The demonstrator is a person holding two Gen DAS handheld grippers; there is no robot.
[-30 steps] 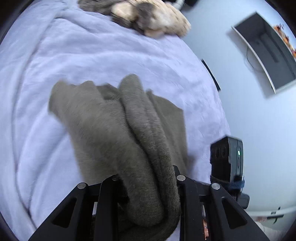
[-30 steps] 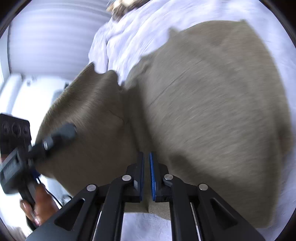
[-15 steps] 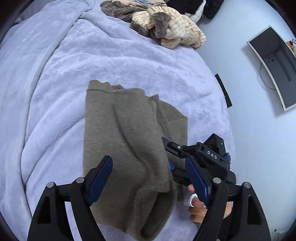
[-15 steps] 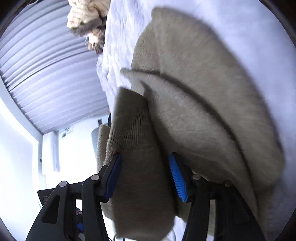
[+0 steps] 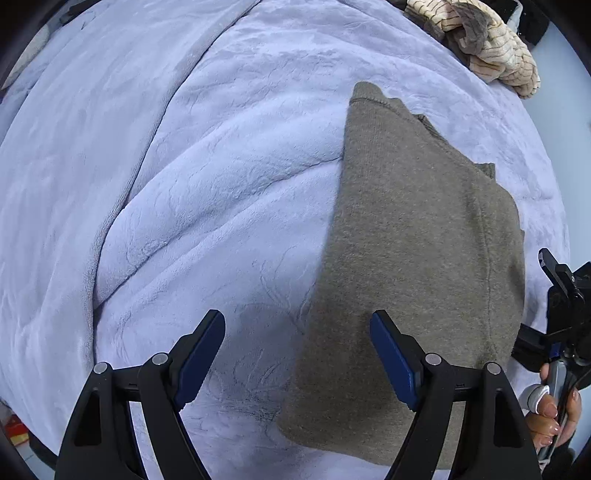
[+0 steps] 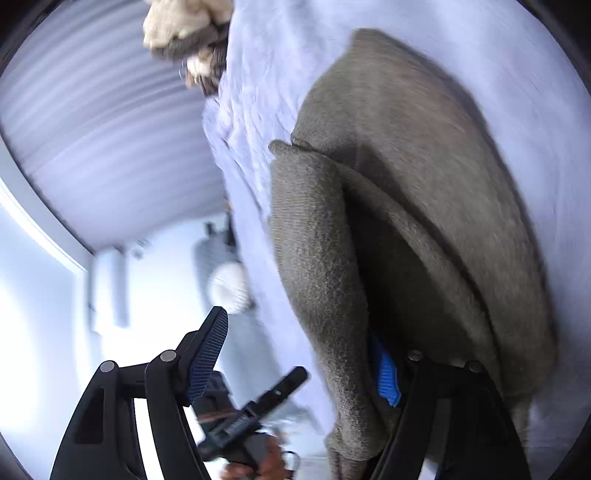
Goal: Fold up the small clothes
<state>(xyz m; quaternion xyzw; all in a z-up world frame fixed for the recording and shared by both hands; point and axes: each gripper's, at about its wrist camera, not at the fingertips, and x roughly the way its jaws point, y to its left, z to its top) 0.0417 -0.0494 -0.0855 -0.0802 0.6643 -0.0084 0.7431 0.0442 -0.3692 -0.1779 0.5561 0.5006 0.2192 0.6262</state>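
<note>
An olive-brown knit garment lies folded lengthwise on the lavender blanket. My left gripper is open and empty above the garment's near left edge; its right finger hangs over the cloth. In the right wrist view the same garment shows with a rolled fold along its near side. My right gripper is open, with its right finger partly tucked under the fold and its left finger free in the air. The right gripper also shows in the left wrist view, held by a hand.
A heap of beige and brown clothes lies at the blanket's far right edge; it also shows in the right wrist view. The blanket's edge drops to a pale floor on the right.
Both grippers have let go of the garment and opened wide. The cloth has dropped flat on the blanket in a lengthwise fold, and the left gripper has pulled back to the left.
</note>
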